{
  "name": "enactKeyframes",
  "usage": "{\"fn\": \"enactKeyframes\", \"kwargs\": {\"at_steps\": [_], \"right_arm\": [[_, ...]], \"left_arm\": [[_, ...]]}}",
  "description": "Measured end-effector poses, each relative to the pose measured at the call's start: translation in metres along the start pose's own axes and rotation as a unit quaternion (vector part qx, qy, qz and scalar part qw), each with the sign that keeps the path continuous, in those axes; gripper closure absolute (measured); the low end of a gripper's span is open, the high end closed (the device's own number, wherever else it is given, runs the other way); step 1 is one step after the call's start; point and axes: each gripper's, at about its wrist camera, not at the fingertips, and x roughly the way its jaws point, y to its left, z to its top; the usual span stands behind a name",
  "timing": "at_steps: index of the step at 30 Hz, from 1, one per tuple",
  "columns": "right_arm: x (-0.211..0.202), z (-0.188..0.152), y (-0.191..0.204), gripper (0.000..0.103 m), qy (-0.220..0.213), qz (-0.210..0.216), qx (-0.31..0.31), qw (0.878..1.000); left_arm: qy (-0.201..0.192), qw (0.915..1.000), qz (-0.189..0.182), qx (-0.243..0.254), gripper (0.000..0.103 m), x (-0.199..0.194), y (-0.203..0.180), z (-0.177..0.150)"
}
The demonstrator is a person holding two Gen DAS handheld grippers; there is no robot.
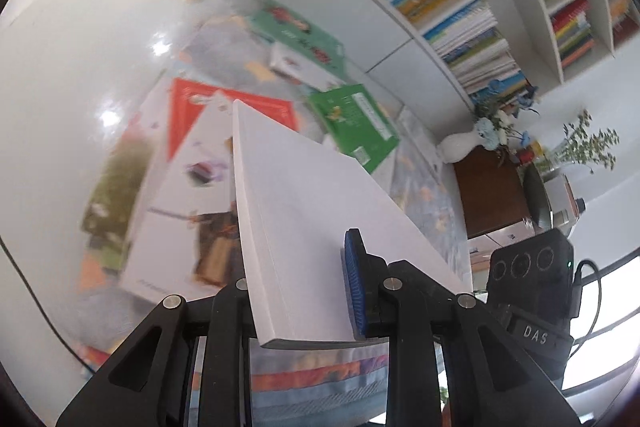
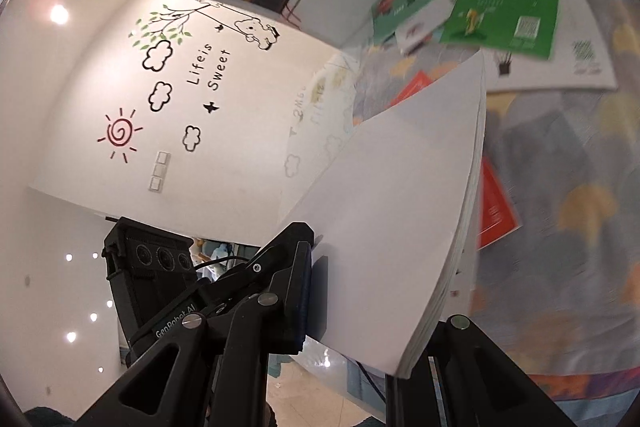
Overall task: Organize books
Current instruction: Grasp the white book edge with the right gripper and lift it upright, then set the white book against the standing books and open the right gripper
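**A:** What's your left wrist view giving you, left to right?

**B:** Far left is a glossy white wall (image 1: 72, 75) with light glare. Then the surface (image 1: 420, 187), covered in a blue-grey patterned cloth, with books scattered flat on it: a red-and-white book (image 1: 224, 107) and a large illustrated one overlapping at left, a green book (image 1: 356, 123) further right, and a teal-green book (image 1: 300, 31) behind it. All blurred. Your left gripper (image 1: 300, 291) is clamped on a white book (image 1: 312, 211), held tilted above the surface, blue pad pressed on its right face.

**A:** And past the surface?

**B:** A white bookshelf (image 1: 404, 23) runs along the top right, its compartments packed with coloured spines. Below it, on the right, a dark brown cabinet (image 1: 492, 195) carries a white vase (image 1: 460, 147) with blue flowers and a green sprig beside it.

**A:** Right wrist view?

**B:** On the left is a white wall with decals: a red sun (image 2: 120, 133), clouds, a branch, a bear on a swing, and the words "Life is Sweet". The bookshelf sits along the top with dark and orange spines. Your right gripper (image 2: 360, 307) is closed on the same white book, held by its lower edge, pages fanning slightly on the right. Beyond it, on the right, the clothed surface carries the green book, the teal-green one just left of it, a white one partly beneath it, and a red one near the held book's edge.
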Motion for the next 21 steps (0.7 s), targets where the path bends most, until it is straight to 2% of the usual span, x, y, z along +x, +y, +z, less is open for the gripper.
{"fn": "enactKeyframes", "kwargs": {"at_steps": [5, 9, 13, 15, 16, 17, 18, 19, 20, 21], "right_arm": [[0.023, -0.015, 0.000, 0.090, -0.002, -0.005, 0.030, 1.000], [0.033, -0.020, -0.002, 0.090, -0.001, -0.019, 0.041, 0.999], [0.035, -0.021, -0.003, 0.089, -0.004, -0.022, 0.047, 0.999], [0.041, -0.023, -0.003, 0.087, 0.004, -0.030, 0.051, 0.998], [0.044, -0.021, -0.003, 0.079, 0.012, -0.039, 0.052, 0.998], [0.046, -0.022, -0.002, 0.060, 0.020, -0.054, 0.053, 0.997], [0.051, -0.021, -0.002, 0.047, 0.038, -0.079, 0.059, 0.994], [0.054, -0.021, -0.004, 0.027, 0.051, -0.085, 0.070, 0.993], [0.054, -0.023, -0.008, 0.016, 0.062, -0.074, 0.092, 0.991], [0.053, -0.025, -0.013, 0.012, 0.063, -0.063, 0.113, 0.990]], "left_arm": [[0.018, 0.9996, -0.002, -0.022, 0.080, 0.004, 0.027, 0.000], [0.027, 0.9982, -0.039, -0.037, 0.080, 0.006, 0.042, -0.001], [0.027, 0.9990, -0.027, -0.023, 0.080, 0.005, 0.043, -0.002], [0.036, 0.9990, -0.016, -0.021, 0.067, 0.007, 0.045, -0.002], [0.036, 0.9992, 0.004, -0.015, 0.051, 0.007, 0.046, -0.003], [0.030, 0.9990, 0.031, -0.007, 0.019, 0.005, 0.047, -0.003], [0.016, 0.9981, 0.060, -0.001, 0.005, 0.001, 0.051, -0.003], [0.001, 0.9978, 0.067, -0.002, 0.001, -0.005, 0.055, -0.003], [-0.017, 0.9976, 0.067, -0.010, 0.001, -0.013, 0.063, -0.004], [-0.026, 0.9971, 0.067, -0.026, 0.001, -0.020, 0.072, -0.004]]}}
